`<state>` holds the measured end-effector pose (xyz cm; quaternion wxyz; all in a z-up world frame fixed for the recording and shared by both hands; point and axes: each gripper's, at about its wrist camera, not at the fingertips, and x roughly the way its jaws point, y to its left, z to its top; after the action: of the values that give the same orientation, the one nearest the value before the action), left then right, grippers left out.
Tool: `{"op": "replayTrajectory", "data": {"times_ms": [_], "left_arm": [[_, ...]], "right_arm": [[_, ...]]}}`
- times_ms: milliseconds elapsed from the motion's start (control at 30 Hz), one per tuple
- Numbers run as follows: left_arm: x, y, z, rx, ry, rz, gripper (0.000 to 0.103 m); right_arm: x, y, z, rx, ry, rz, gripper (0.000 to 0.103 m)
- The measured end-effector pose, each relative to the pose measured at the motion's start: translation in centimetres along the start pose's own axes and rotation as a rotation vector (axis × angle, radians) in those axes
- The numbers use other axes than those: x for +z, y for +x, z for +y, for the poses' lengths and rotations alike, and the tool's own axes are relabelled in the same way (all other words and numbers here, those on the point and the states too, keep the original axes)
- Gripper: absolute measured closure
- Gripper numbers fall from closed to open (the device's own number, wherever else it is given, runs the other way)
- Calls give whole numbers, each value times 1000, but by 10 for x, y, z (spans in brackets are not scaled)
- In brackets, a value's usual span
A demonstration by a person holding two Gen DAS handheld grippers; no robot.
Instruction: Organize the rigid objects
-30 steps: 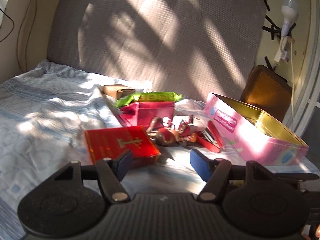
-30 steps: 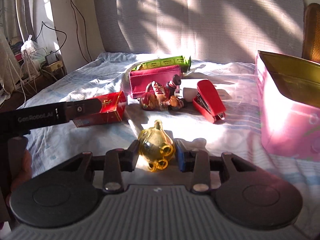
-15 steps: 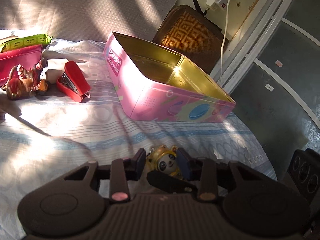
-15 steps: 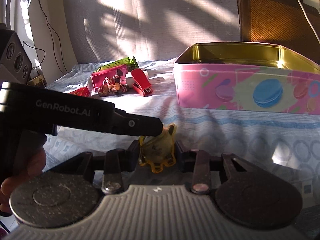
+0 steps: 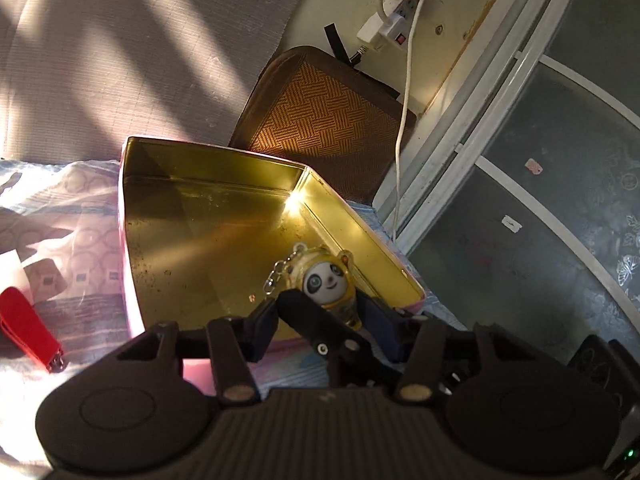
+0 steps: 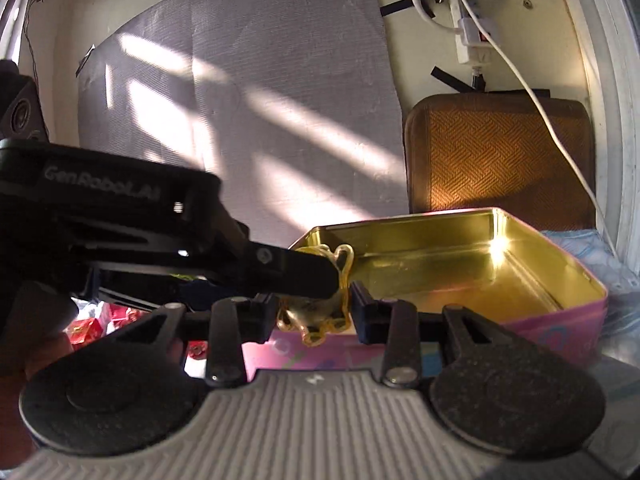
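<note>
A yellow panda keychain toy (image 5: pixel 328 280) hangs over the near right corner of the open pink tin (image 5: pixel 200 220), whose gold inside holds nothing. In the right wrist view my right gripper (image 6: pixel 314 312) is shut on this toy (image 6: pixel 320 322), just before the tin's (image 6: pixel 460 280) near wall. My left gripper (image 5: pixel 322 320) straddles the same toy. Its jaws are opening, and a gap shows on the left side, where a finger of the right gripper (image 5: pixel 320 322) crosses. The left gripper's finger (image 6: pixel 296 272) reaches in from the left over the toy.
A red stapler (image 5: pixel 28 328) lies on the bedsheet left of the tin. A brown woven cushion (image 5: pixel 320 120) leans behind the tin, under a power strip with a white cord (image 5: pixel 400 80). A glass door (image 5: pixel 540 240) stands on the right. Red items (image 6: pixel 88 324) lie low at the left.
Both grippers swung right from the pile of objects to the tin and rose above it. The left gripper came around the toy in the right gripper; its jaws have since widened slightly.
</note>
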<state>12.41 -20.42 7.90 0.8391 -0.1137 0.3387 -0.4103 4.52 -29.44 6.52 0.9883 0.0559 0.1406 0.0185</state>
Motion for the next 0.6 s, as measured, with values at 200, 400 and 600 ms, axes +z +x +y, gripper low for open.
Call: {"op": "replayTrajectory", "data": {"times_ms": [200, 400, 600], "left_arm": [[3, 47, 9, 25, -39, 57, 56], [-5, 45, 6, 43, -50, 35, 45], [-7, -34, 18, 77, -9, -135, 40]], "right_arm": [[-8, 29, -25, -60, 22, 40, 62], [-16, 22, -33, -106, 46, 18, 55], [-13, 3, -21, -115, 44, -48, 53]]}}
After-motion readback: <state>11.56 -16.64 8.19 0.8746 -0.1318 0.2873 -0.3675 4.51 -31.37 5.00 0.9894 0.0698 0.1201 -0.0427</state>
